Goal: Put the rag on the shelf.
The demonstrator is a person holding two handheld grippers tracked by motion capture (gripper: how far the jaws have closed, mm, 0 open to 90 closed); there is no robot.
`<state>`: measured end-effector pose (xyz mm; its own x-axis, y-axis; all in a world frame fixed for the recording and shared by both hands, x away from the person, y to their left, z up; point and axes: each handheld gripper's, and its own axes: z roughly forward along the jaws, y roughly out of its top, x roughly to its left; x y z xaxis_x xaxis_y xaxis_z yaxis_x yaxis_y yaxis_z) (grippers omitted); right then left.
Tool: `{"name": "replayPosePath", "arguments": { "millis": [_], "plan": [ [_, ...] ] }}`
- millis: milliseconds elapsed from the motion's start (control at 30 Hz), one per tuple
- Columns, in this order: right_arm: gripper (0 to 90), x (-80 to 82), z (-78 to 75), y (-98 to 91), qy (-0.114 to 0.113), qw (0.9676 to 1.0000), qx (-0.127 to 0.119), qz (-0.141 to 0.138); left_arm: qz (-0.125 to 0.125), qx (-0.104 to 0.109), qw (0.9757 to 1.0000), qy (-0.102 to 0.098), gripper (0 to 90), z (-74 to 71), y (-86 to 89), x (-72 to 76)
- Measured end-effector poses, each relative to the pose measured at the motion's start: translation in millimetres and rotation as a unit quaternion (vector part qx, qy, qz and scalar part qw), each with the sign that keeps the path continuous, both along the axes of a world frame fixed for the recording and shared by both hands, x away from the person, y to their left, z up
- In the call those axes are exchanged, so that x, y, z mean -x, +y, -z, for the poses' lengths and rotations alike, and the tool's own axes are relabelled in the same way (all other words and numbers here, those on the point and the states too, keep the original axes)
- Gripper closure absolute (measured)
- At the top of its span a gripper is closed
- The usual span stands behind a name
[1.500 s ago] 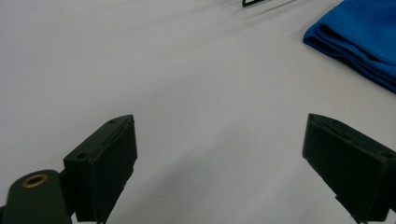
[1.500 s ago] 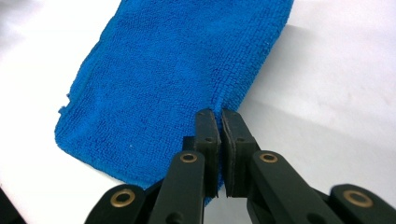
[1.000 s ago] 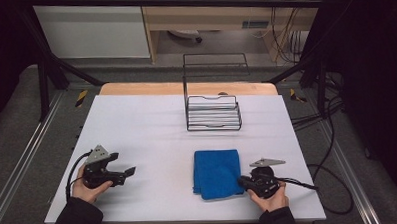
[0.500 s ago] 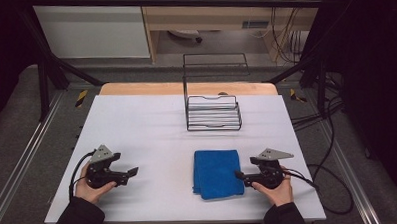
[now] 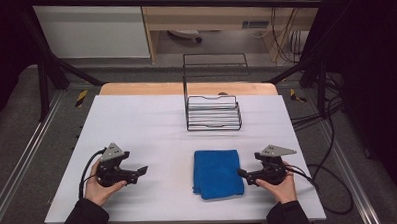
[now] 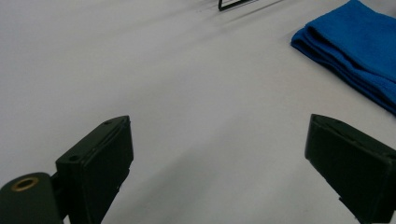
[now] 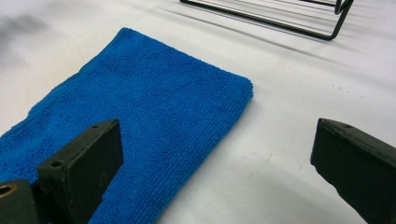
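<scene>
On the near right of the table (image 5: 137, 124): folded blue towel (image 5: 217, 172) lies flat, untouched.
Right gripper (image 5: 244, 174): just right of the towel, jaws spread wide after just opening, nothing between them; in the right gripper view (image 7: 215, 177) one jaw stands over the towel's (image 7: 140, 116) edge, the other over bare table.
Left gripper (image 5: 141, 171): well left of the towel, jaws spread and empty, the left gripper view (image 6: 215, 177) showing bare table between them.
Wire rack (image 5: 212, 112): far of the towel, well apart from it.
Risk, layers: a pinch at the edge could catch only the top fold, so the towel would open out when lifted.
Risk, slip: a low jaw could push the cloth along the smooth top and bunch it.
Hard to tell: how many folds the towel has; whether the right jaw touches the cloth.
Cut off: the towel's (image 6: 355, 51) far part in the left gripper view.
</scene>
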<state>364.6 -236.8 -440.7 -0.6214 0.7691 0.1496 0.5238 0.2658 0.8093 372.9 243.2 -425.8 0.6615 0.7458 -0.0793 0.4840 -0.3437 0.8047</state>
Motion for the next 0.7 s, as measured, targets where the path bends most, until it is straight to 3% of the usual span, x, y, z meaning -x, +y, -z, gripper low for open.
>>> {"name": "replayPosePath", "arguments": {
  "millis": [367,700],
  "plan": [
    [3.0,2.6,0.7,-0.3,0.001,0.9999,0.011,0.004,0.013,-0.001,0.9999,-0.001,9.7,-11.6,-35.9,-7.3],
    [2.9,4.3,0.1,-0.7,0.002,1.0000,0.009,0.003,0.036,-0.007,0.9993,-0.001,10.7,-19.6,-83.6,-18.8]
  ]
}}
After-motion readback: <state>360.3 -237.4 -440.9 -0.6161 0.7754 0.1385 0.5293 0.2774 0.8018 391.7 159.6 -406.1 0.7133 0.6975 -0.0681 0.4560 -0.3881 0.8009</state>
